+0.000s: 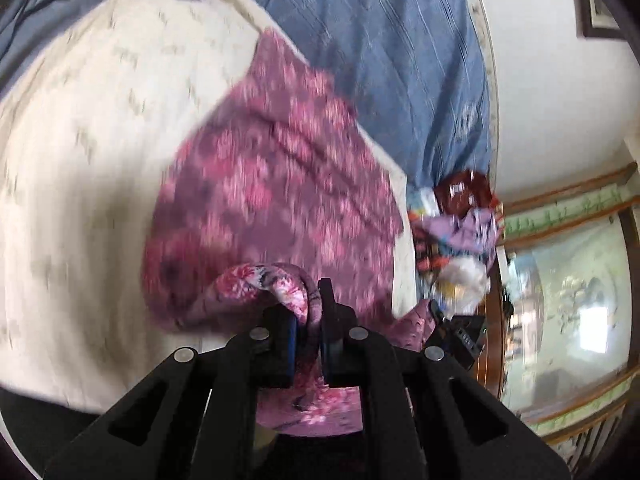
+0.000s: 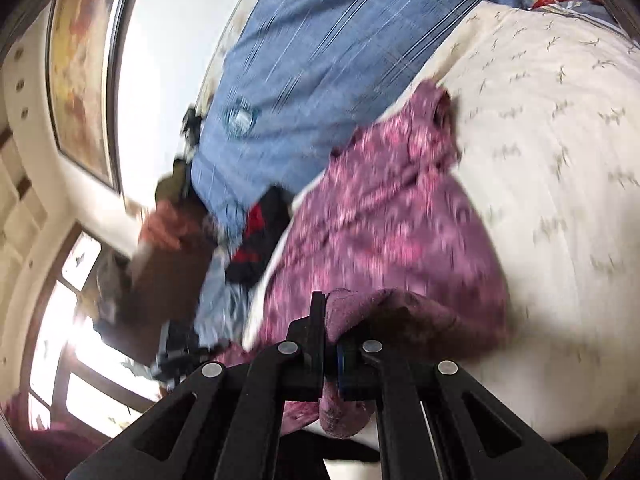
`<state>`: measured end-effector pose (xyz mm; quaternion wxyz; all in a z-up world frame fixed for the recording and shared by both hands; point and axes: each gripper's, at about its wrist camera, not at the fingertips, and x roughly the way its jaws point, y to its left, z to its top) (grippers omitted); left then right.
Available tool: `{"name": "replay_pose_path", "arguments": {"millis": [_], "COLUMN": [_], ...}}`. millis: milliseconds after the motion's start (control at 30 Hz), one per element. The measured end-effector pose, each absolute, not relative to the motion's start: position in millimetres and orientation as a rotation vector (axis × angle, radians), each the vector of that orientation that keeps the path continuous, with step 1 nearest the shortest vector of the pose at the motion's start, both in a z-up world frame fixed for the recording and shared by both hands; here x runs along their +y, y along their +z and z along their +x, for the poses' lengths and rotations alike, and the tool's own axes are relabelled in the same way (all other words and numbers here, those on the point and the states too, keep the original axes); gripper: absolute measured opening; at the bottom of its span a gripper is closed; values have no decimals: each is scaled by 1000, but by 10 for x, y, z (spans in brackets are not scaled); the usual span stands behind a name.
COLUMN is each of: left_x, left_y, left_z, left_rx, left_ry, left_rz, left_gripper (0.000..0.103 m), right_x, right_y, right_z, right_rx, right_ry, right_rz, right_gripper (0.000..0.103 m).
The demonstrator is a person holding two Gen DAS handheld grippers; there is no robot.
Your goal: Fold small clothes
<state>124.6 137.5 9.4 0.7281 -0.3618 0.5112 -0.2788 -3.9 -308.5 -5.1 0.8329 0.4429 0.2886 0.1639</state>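
A small pink and purple floral garment (image 1: 276,184) hangs over a cream patterned cloth (image 1: 88,152). My left gripper (image 1: 310,320) is shut on one edge of it, with fabric bunched between the fingers. In the right wrist view the same garment (image 2: 392,216) stretches away from my right gripper (image 2: 330,340), which is shut on another edge of it. The other gripper shows at the left in the right wrist view (image 2: 176,356) and at the right in the left wrist view (image 1: 460,332). Both views are motion-blurred.
A blue striped bedspread (image 1: 392,60) lies beyond the cream cloth. A pile of coloured clothes (image 1: 456,224) sits at the bed's edge; it shows as red and black items (image 2: 256,236) in the right wrist view. A framed picture (image 2: 80,64) and a window (image 2: 80,320) line the wall.
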Motion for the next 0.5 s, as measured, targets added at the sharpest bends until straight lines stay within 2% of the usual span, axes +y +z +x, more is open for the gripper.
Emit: {"name": "replay_pose_path", "arguments": {"millis": [300,500], "left_x": [1310,1256], "left_y": [156,79], "left_z": [2285,2839], "left_rx": [1087,1106], "left_ry": [-557,-544], "left_rz": [-828,-881], "left_gripper": [6,6], "right_x": [-3478,-3602], "right_y": [-77,-205], "right_z": [866,1364], "right_rx": [520,527], "right_ry": [281,249], "right_rz": [1051,1102], "right_gripper": [4,4]}}
